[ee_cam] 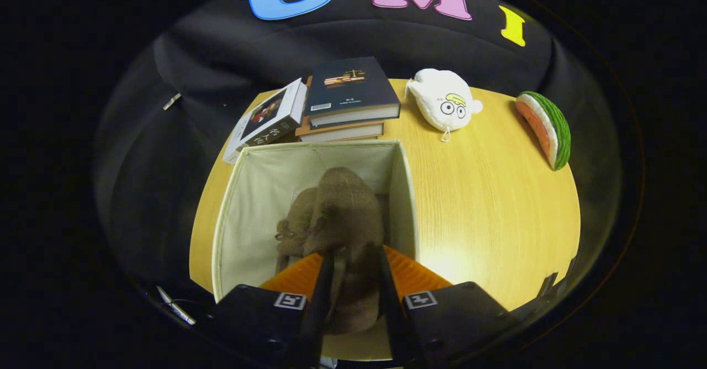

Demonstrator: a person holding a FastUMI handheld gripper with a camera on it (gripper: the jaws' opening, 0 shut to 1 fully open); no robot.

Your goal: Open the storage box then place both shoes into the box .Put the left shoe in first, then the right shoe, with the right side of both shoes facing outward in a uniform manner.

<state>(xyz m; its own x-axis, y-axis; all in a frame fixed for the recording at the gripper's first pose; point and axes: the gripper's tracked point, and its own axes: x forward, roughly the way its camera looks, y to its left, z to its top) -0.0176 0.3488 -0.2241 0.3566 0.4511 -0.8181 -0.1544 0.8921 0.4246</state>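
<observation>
brown suede shoe (pixel 351 220) sits pinched between our gripper (pixel 355 258) fingers, inside the open storage box (pixel 243 203) near the table's (pixel 497 203) left edge; we lower it beside the other shoe (pixel 295 220), then release.

Books' (pixel 337 101) cover lettering too small to read, fingers' square markers (pixel 290 300) wordless

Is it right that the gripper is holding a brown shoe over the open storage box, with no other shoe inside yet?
Not quite. The gripper view shows the gripper shut on a brown shoe over the open storage box, but another brown shoe already lies inside, beside it.
</observation>
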